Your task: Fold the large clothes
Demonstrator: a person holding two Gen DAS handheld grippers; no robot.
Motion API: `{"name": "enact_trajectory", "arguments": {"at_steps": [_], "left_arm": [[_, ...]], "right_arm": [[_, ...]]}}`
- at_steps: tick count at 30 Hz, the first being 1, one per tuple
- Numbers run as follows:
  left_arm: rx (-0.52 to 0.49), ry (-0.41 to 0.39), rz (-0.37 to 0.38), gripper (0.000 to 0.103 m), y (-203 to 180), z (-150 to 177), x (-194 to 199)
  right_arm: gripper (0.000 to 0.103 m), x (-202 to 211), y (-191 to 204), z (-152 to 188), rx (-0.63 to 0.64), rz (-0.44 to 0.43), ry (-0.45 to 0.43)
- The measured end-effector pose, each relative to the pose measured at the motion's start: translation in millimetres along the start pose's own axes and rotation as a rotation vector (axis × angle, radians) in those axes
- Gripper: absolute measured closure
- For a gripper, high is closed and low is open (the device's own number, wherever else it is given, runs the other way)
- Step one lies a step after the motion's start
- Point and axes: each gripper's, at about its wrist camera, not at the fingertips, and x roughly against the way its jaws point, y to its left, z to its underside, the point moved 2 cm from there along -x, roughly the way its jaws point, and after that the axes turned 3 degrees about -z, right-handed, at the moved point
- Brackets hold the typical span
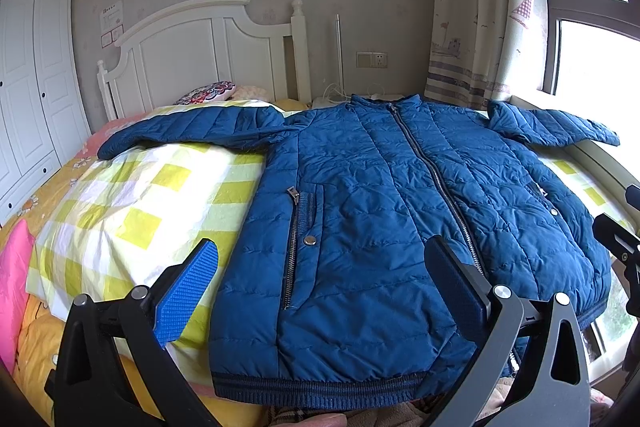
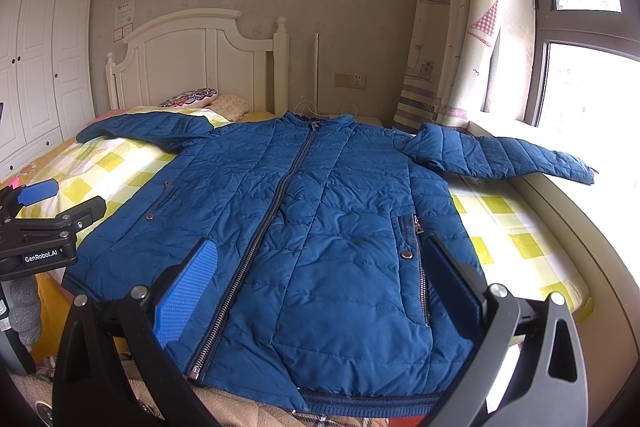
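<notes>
Both grippers hover low over the near hem of the blue jacket [image 1: 400, 195], which lies flat and zipped on the bed [image 1: 132, 195], sleeves spread to either side. The left gripper [image 1: 324, 291] and right gripper [image 2: 320, 291] each have their fingers spread wide, holding nothing. From the right view, the left gripper's body reads "GenRobot.AI".

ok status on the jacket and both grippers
Left gripper open, empty. Right gripper open, empty. Jacket flat on bed, zipped, sleeves spread. Nothing in the way.
</notes>
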Motion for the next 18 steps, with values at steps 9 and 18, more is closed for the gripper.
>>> {"name": "enact_trajectory", "arguments": {"at_steps": [9, 18], "left_arm": [[-0.077, 0.060, 0.063, 0.004, -16.3, -9.2, -21.2], [-0.303, 0.210, 0.041, 0.004, -78.5, -70.9, -160.0]], "right_arm": [[0.002, -11.3, -16.7, 0.7, -0.043, 0.005, 0.015], [0.005, -67.7, -119.4, -22.6, -0.222, 0.157, 0.098]]}}
